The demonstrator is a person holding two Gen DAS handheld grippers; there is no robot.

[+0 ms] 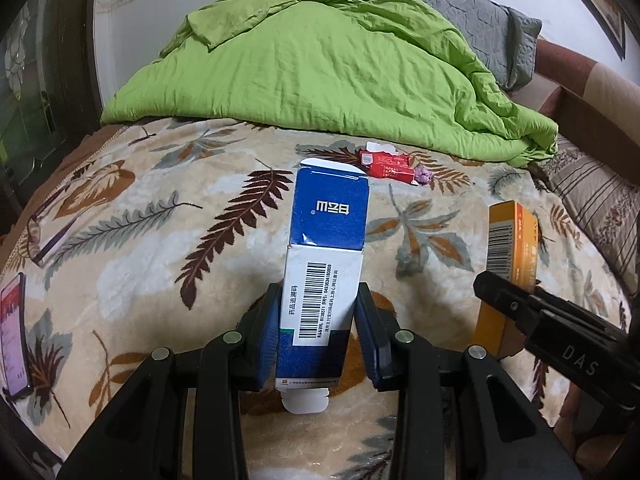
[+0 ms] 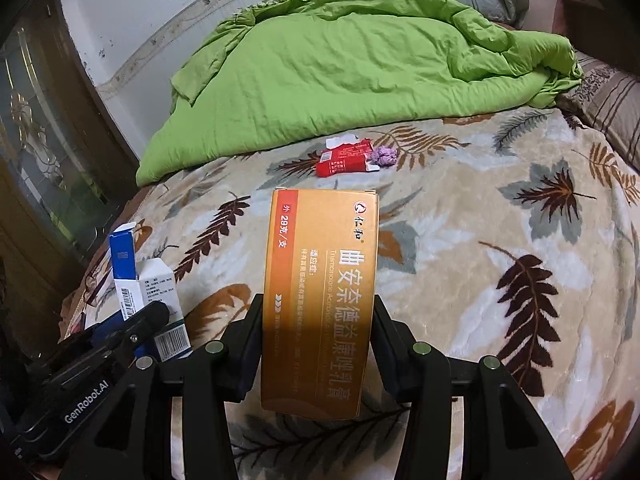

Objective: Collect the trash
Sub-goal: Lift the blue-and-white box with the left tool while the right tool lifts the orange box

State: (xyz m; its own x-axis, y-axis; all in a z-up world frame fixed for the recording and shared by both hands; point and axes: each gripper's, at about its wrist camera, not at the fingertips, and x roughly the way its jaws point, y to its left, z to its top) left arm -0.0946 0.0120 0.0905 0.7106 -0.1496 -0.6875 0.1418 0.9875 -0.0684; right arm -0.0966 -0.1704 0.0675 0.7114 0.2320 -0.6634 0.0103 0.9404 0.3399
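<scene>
surroundings: a green quilt (image 1: 320,68) was heaped at 12 o'clock on the leaf-print blanket (image 1: 160,208); a phone (image 1: 14,332) lay at 9 o'clock.
loose trash: a red box (image 2: 346,158) and a purple wad (image 2: 383,157) were seen touching, at 12 o'clock, unobstructed.
blue box (image 1: 324,260): clamped by the left gripper (image 1: 316,336), long axis toward 12 o'clock, flaps open.
orange box (image 2: 320,300): clamped by the right gripper (image 2: 316,344), long axis toward 12 o'clock.

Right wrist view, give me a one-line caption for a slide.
Right gripper clamps an orange medicine box above a leaf-print blanket, red box and purple wad beyond.
</scene>
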